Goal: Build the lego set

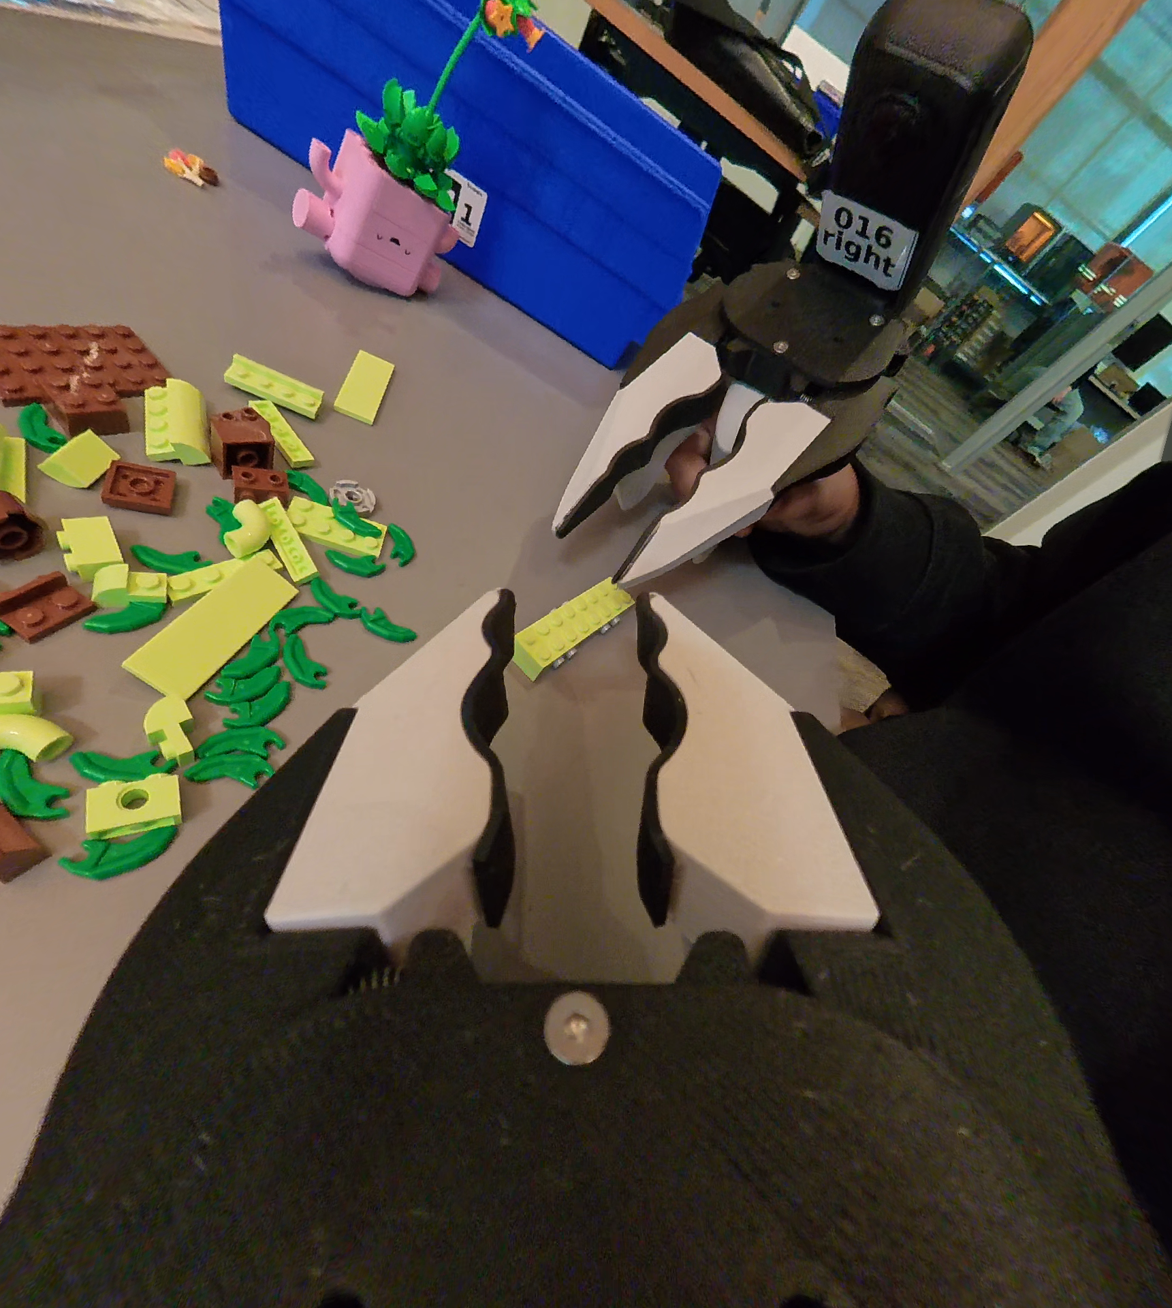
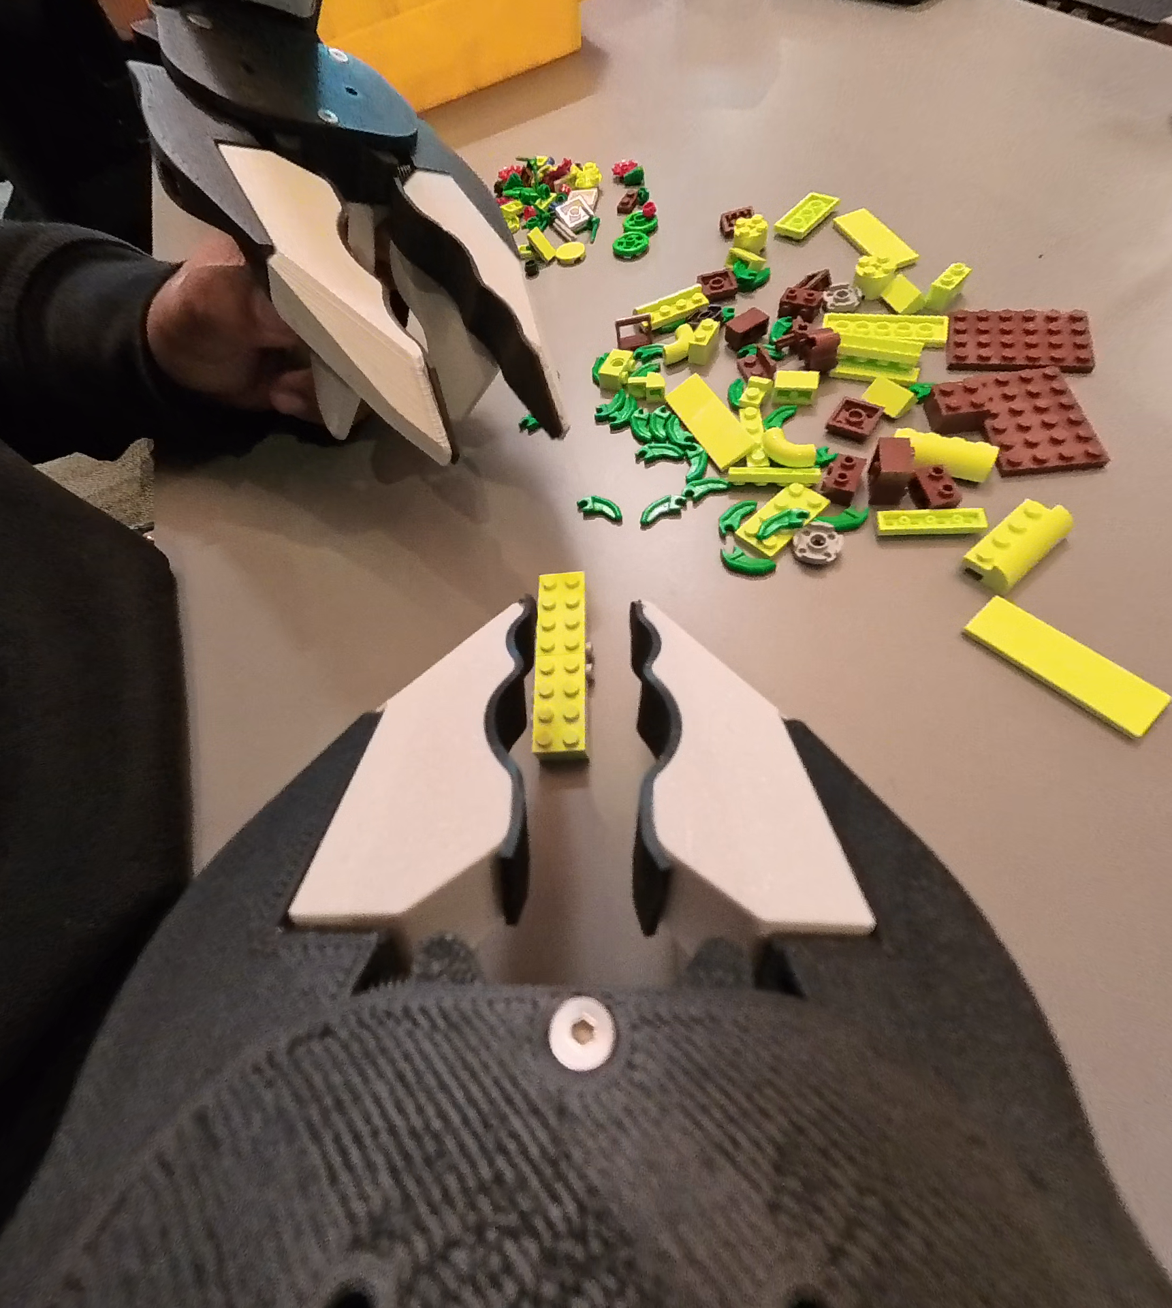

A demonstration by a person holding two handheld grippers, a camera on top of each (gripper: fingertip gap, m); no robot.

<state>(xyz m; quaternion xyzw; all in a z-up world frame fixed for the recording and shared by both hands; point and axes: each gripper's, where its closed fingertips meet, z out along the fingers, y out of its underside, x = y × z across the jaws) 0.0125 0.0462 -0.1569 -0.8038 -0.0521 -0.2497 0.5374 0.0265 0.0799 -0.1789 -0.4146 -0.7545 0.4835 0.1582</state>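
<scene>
Grey table [image 2: 852,141] strewn with loose bricks [image 2: 852,396], both hand-held grippers spread, right hand-held gripper [image 2: 577,609] straddling lime plate assembly [image 2: 560,665], left hand-held gripper [image 1: 574,601] near it.

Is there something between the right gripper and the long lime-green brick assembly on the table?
Nothing visible blocks it. The lime-green brick assembly lies flat on the grey table, already between the open fingers of the right gripper, close to one finger. The left gripper hangs open beyond it, apart.
</scene>
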